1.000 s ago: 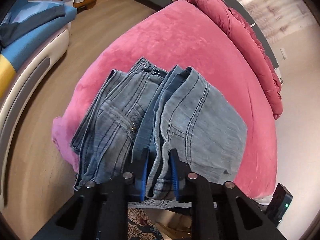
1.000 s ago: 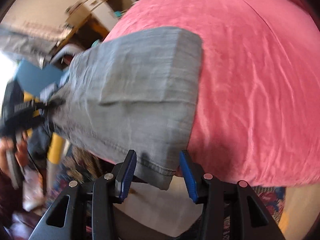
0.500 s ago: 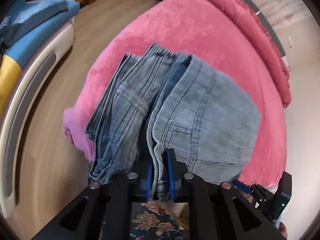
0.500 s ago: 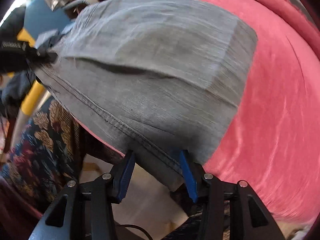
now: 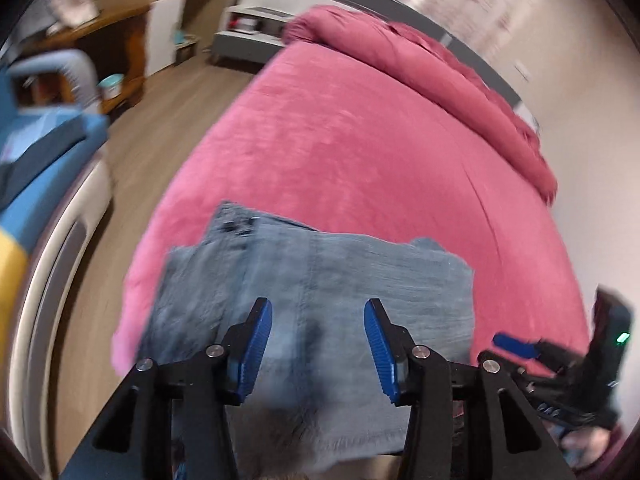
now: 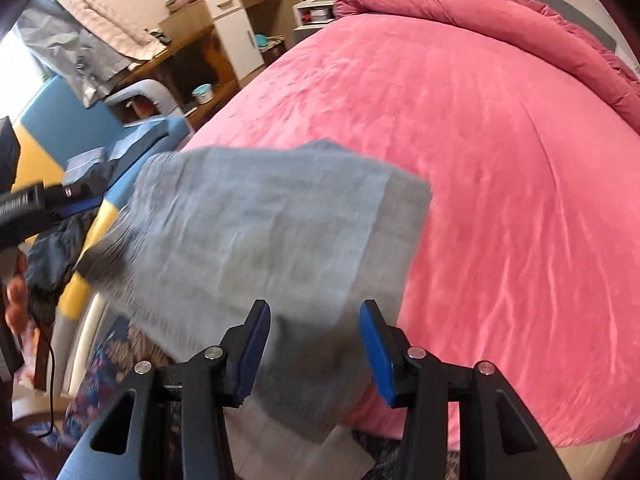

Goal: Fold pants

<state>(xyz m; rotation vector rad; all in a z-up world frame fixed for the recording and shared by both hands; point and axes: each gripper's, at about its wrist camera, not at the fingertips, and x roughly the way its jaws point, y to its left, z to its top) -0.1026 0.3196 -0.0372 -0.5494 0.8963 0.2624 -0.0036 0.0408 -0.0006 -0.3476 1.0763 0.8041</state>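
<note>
**Letting go clean after the fold**

The jeans point(image 5: 312, 300) lie folded into a squarish bundle at the near corner of the pink bed point(image 5: 360, 152), their front edge overhanging the mattress toward the floor. The left gripper point(image 5: 318, 344) has just been opening: its blue pads stand apart with denim below and beyond them, not pinched. The right gripper point(image 6: 312, 346) likewise has its jaws parted over the bundle's near right corner; the cloth there is blurred, so whether a pad brushes the top layer is hard to say, but nothing looks clamped.

The step in hand reads as the release after laying the fold down. To do it well:

- Keep both sets of jaws wide while lifting away, so no seam or hem catches on a pad and drags the top layer open.
- Draw back straight, away from the fabric, rather than sweeping sideways across it.
- Mind the overhang: the bundle's front edge hangs off the bed, and its weight could pull the stack down. A push toward the middle of the bed would likely settle it.
- Check the waistband point(image 5: 236, 226) poking out at the far left; squaring it would tidy the stack.
</note>
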